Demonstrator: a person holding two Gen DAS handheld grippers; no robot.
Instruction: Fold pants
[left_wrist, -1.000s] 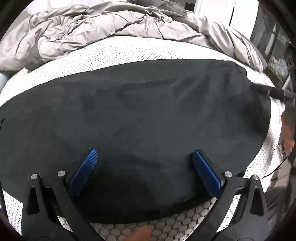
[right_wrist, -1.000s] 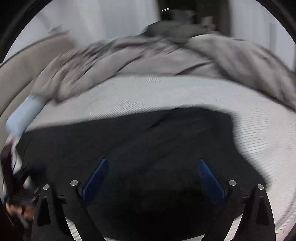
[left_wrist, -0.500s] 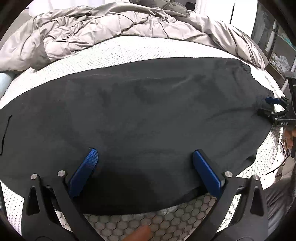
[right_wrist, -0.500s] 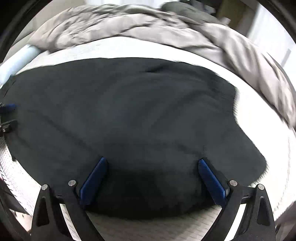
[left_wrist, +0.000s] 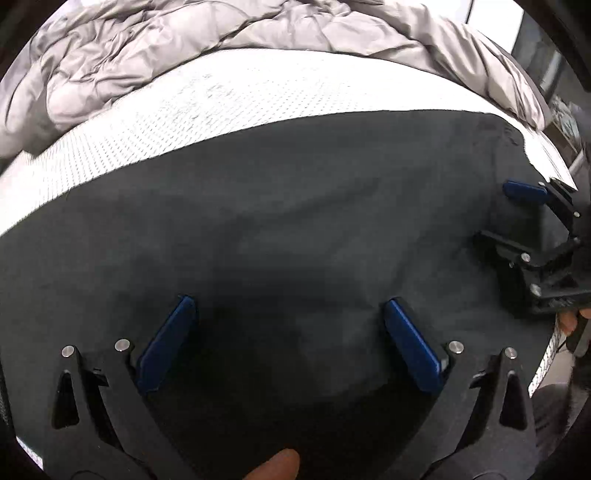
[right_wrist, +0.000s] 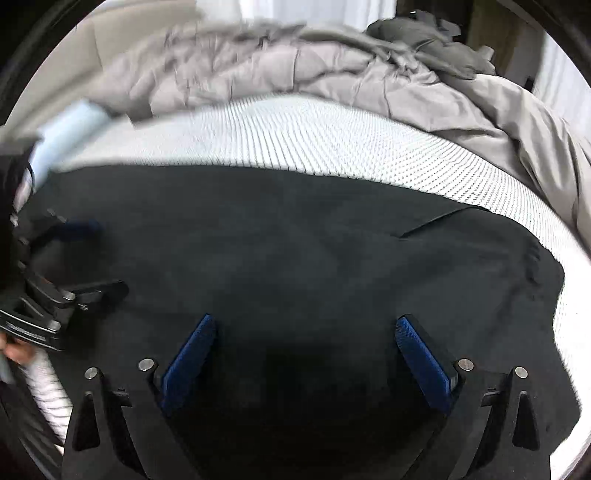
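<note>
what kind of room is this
Most likely a bedroom. The black pants lie spread on a bare white mattress, with a rumpled grey duvet pushed to its far side. A pale blue pillow shows at one edge.

Left gripper (left_wrist: 286, 339) – black plastic frame, triangular cut-outs in each arm, round silver screws near the finger roots, flat blue ribbed pads (left_wrist: 166, 347) on both fingers. Right gripper (right_wrist: 303, 354) – same build: black arms, silver screws, blue textured pads (right_wrist: 423, 363). From the side its black linkage shows more small silver bolts
</note>
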